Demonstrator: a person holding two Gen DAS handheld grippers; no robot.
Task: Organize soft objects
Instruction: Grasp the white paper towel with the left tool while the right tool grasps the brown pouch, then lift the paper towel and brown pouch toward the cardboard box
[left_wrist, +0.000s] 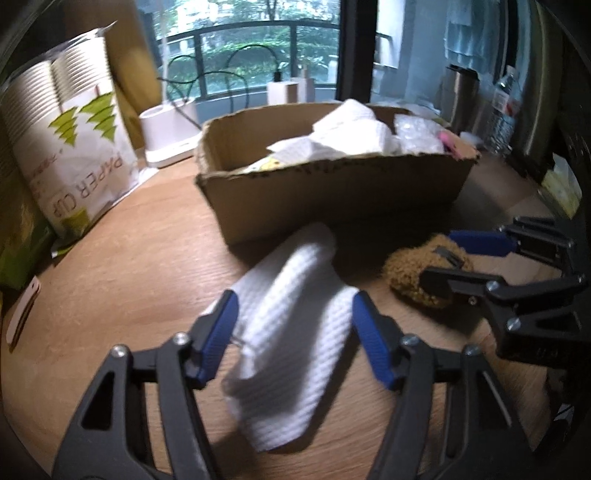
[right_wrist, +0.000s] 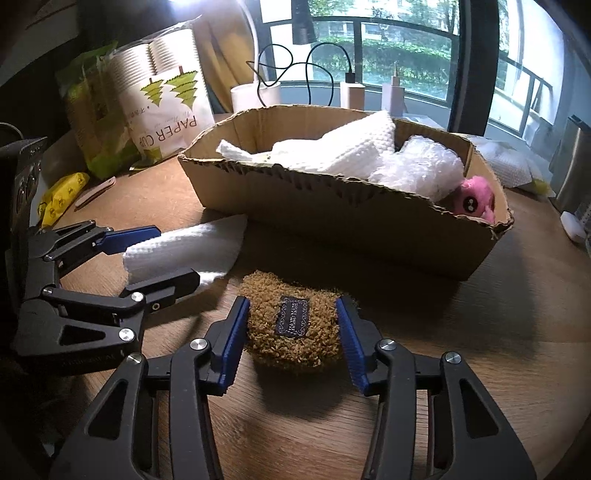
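A white waffle-weave cloth (left_wrist: 295, 328) sits between the blue pads of my left gripper (left_wrist: 293, 317), which close on its sides; it looks lifted a little off the wooden table (left_wrist: 129, 295). It also shows in the right wrist view (right_wrist: 184, 247), with the left gripper (right_wrist: 162, 254) around it. A brown fuzzy pouch (right_wrist: 293, 325) with a dark label sits between the pads of my right gripper (right_wrist: 291, 328), which press its sides. The pouch (left_wrist: 410, 269) and right gripper (left_wrist: 447, 258) show in the left wrist view. A cardboard box (right_wrist: 332, 210) behind holds white cloths, bubble wrap and a pink plush (right_wrist: 474, 199).
A paper cup pack (right_wrist: 162, 107) and green bags (right_wrist: 96, 122) stand at the left. A white holder (left_wrist: 166, 129) with cables stands behind the box (left_wrist: 332, 192). Yellow packets (right_wrist: 62, 195) lie at left. A water bottle (left_wrist: 506, 110) and a metal container (right_wrist: 576, 166) stand at right.
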